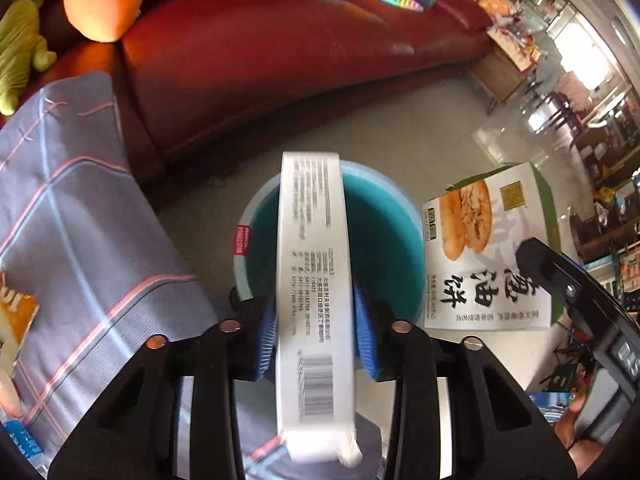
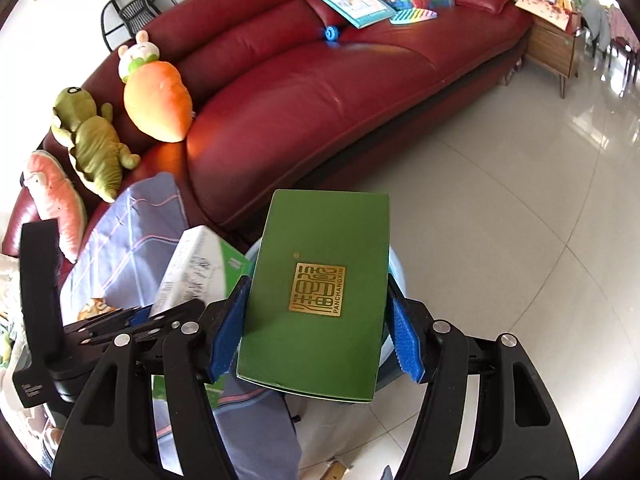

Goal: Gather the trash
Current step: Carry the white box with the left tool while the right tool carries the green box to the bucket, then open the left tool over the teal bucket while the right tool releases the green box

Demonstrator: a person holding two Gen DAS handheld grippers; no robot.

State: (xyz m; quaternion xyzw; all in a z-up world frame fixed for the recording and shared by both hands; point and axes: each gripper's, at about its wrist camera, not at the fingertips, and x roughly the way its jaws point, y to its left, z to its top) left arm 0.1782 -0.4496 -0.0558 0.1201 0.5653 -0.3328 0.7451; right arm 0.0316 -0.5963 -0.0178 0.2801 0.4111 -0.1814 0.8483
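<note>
My left gripper point(image 1: 314, 332) is shut on a long white box point(image 1: 314, 280) with a barcode, held over the blue trash bin point(image 1: 384, 240) on the floor. My right gripper point(image 2: 316, 336) is shut on a green box point(image 2: 320, 292) with a gold seal; the same box shows its pastry-picture face in the left wrist view point(image 1: 488, 248), beside the bin. In the right wrist view the white box point(image 2: 192, 268) and the left gripper point(image 2: 132, 324) sit to the left, and the bin rim point(image 2: 396, 268) peeks out behind the green box.
A dark red leather sofa point(image 2: 300, 92) runs behind the bin, with plush toys point(image 2: 156, 100), books and toys on it. A grey checked cloth point(image 1: 72, 216) drapes at the left. A wooden side table point(image 2: 556, 48) stands at the right on pale floor tiles point(image 2: 520, 240).
</note>
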